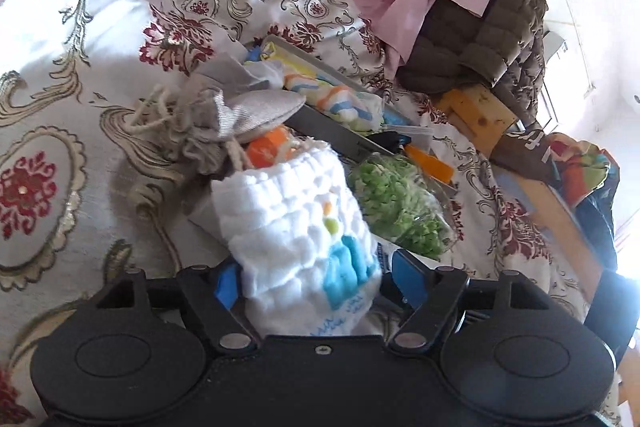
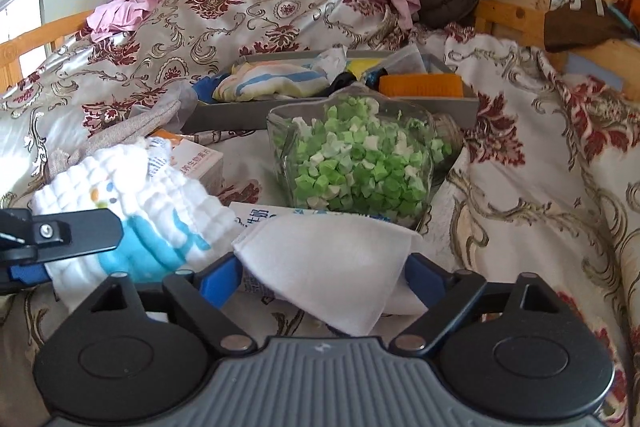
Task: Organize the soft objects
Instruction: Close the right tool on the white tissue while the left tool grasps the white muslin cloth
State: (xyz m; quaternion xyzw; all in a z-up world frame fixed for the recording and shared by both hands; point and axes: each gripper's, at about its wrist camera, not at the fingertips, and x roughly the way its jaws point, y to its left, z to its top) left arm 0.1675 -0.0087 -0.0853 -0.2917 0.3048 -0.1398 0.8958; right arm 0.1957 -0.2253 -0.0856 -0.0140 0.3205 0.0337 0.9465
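1. Nearest us, the left gripper [image 1: 310, 277] has its jaws around a white quilted cloth [image 1: 304, 227]; whether the pads press it, we cannot tell.
2. Just right, the right gripper [image 2: 326, 273] likewise straddles a plain white cloth [image 2: 332, 263], grip unclear.
3. Beyond, a clear jar of green paper stars [image 2: 356, 163] lies on the floral bedspread [image 2: 540, 167].
4. Farther, the grey tray [image 2: 400, 105] holds a striped cloth [image 2: 272, 83], presumably the sorting place.
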